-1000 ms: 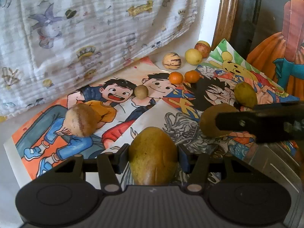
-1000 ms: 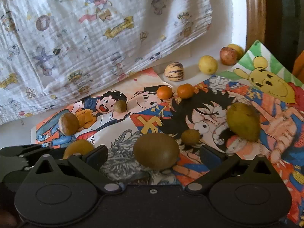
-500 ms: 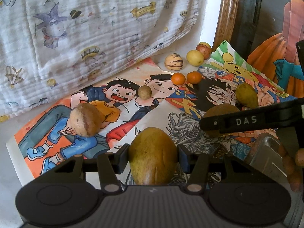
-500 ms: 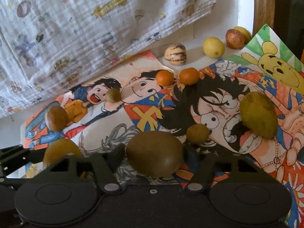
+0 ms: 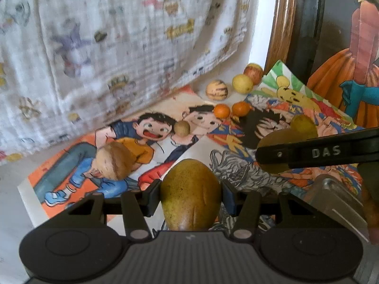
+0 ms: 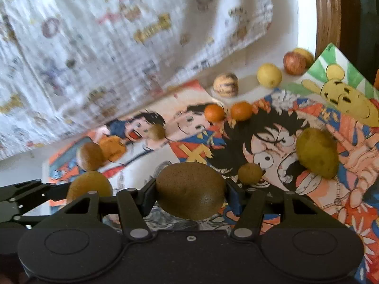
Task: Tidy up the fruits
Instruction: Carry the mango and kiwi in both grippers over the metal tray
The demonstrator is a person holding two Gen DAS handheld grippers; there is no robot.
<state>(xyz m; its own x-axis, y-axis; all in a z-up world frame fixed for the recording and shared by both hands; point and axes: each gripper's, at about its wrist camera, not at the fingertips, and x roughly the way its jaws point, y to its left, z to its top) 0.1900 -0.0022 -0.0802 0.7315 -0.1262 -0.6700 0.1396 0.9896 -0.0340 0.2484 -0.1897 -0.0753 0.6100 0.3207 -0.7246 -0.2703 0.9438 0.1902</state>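
My left gripper [image 5: 191, 197] is clamped on a yellow-green mango [image 5: 190, 195], both pads pressed into its sides, fruit upright btwn them and lifted clear of the posters. My right gripper [image 6: 190, 193] is clenched on a brown kiwi [image 6: 190, 190], lying sideways btwn the pads, also off the surface; in the left cam that gripper crosses the right edge w/ "DAS" on its finger. Just past the left claw, a tan-brown fruit [image 5: 115, 161] sits on the cartoon poster [image 5: 78, 156], w/ a small round brown fruit [image 5: 182, 128] farther back on the same sheet. From the right cam, a small brown fruit [image 6: 250, 173] lies just beside the kiwi on the manga poster [image 6: 272, 127], and a green mango [image 6: 317, 156] to its right. Farther back: two oranges [image 6: 228, 111] side by side, then a striped melon [image 6: 225, 84], a lemon [image 6: 269, 75] and an apple [image 6: 294, 62] near the printed cloth [image 6: 118, 35].
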